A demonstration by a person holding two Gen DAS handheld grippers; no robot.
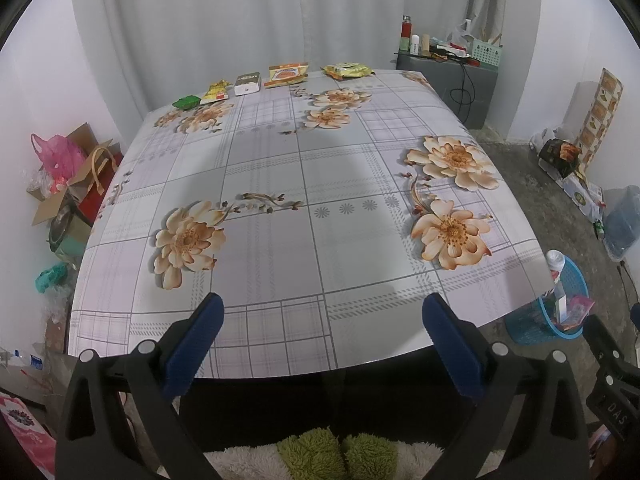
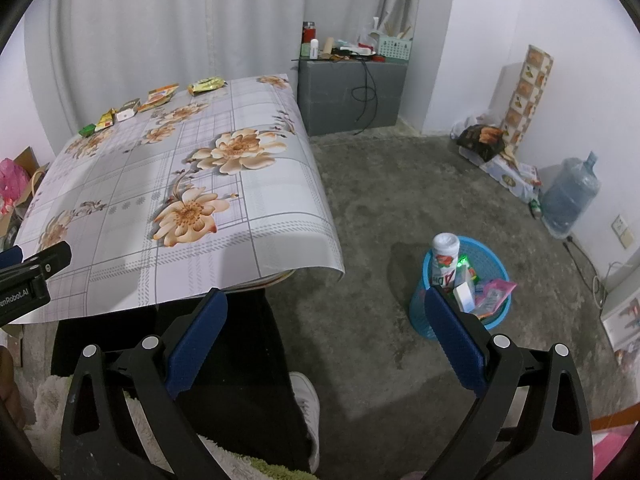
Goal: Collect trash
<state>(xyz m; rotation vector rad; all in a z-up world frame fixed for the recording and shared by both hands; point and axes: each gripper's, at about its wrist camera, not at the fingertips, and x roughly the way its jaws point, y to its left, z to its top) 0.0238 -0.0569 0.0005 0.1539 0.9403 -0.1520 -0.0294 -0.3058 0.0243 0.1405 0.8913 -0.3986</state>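
Several pieces of trash lie in a row along the table's far edge: a green packet (image 1: 186, 102), a yellow wrapper (image 1: 216, 92), a white box (image 1: 248, 83), an orange packet (image 1: 288, 73) and a yellow-green bag (image 1: 347, 70). The same row shows in the right wrist view, with the bag (image 2: 207, 85) at its right end. A blue basket (image 2: 464, 288) on the floor to the right of the table holds a bottle and wrappers. My left gripper (image 1: 323, 312) hangs open over the table's near edge. My right gripper (image 2: 326, 308) is open above the floor, empty.
The table (image 1: 280, 184) has a flowered cloth. A grey cabinet (image 2: 352, 92) stands behind it. A water jug (image 2: 570, 196) and bags line the right wall. Boxes and a pink bag (image 1: 60, 156) crowd the left. The person's legs are below.
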